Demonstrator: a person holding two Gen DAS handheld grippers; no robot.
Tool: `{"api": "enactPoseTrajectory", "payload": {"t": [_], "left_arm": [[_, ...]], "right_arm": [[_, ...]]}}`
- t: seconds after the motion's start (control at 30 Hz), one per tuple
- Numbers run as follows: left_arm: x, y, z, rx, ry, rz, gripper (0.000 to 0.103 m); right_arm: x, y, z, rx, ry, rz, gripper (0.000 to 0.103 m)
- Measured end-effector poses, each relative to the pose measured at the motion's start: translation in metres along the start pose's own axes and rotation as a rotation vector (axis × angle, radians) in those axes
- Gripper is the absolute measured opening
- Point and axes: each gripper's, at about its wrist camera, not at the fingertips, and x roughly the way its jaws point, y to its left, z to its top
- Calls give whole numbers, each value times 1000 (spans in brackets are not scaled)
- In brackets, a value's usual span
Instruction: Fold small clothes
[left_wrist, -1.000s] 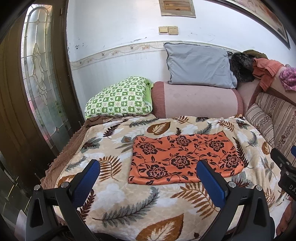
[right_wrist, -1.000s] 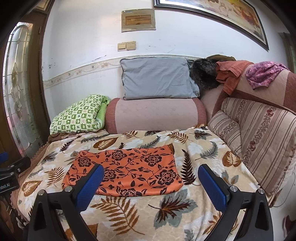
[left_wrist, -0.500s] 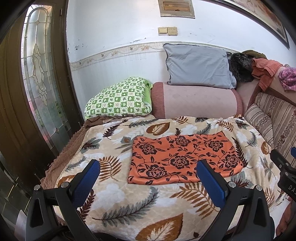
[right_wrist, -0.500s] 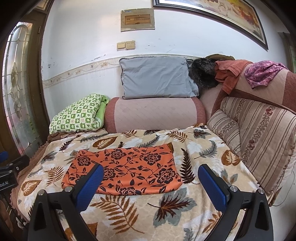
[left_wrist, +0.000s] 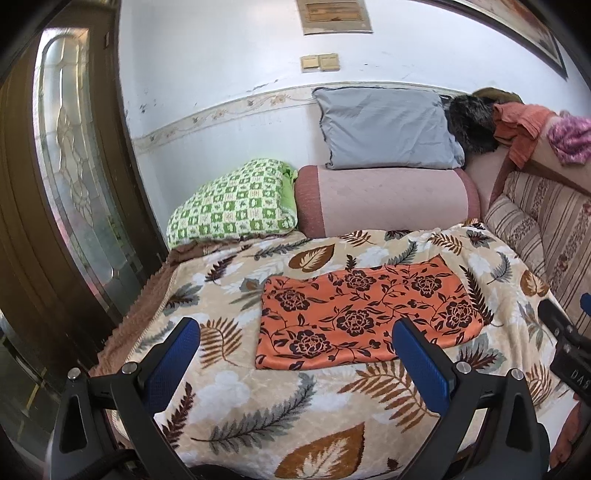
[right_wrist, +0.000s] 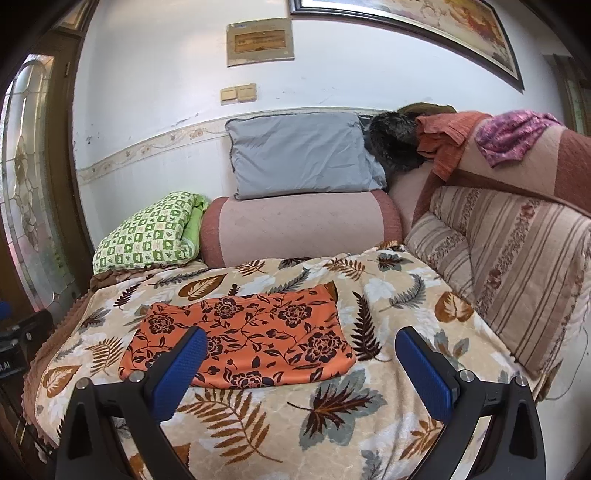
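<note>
Your orange floral cloth (left_wrist: 364, 315) lay flat on the leaf-print blanket (left_wrist: 258, 424), in the middle of the left wrist frame and a little left of centre in the right wrist frame (right_wrist: 240, 338). Its long axis ran left to right across both views, with the near long edge facing you.

Your left gripper (left_wrist: 295, 354) hung above the blanket with its fingers spread wide and nothing between them. The cloth's lower left corner showed in that gap, and the right blue pad (left_wrist: 421, 365) overlapped the near edge in the picture, though I couldn't tell whether it touched. Your right gripper (right_wrist: 301, 369) was spread wide and empty too; its left pad (right_wrist: 177, 373) covered the cloth's near left part, and the lower right corner sat between the fingers.

Judging by that, each gripper had its own near corner ahead of it, neither clearly the closer; the next move looked like a reach forward and down.

The cloth looked thin and slightly shiny, a tidy rectangle with dark roses on orange, likely already doubled. The blanket looked plush and might bunch under a pinch. Behind stood a pink bolster (left_wrist: 384, 201), a grey pillow (left_wrist: 388, 129) and a green checked pillow (left_wrist: 232, 206).
</note>
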Motion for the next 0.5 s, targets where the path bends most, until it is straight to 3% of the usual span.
{"api": "enactPoseTrajectory", "payload": {"t": [0.2,0.5], "left_arm": [[-23,-36,15,48,-28,-20,103],[-54,-100,30,128,-35,-113,103]], "right_arm": [[-8,-27,-9,23,1,-14,103],[-31,-74,-6,86,-54,-38,103]]}}
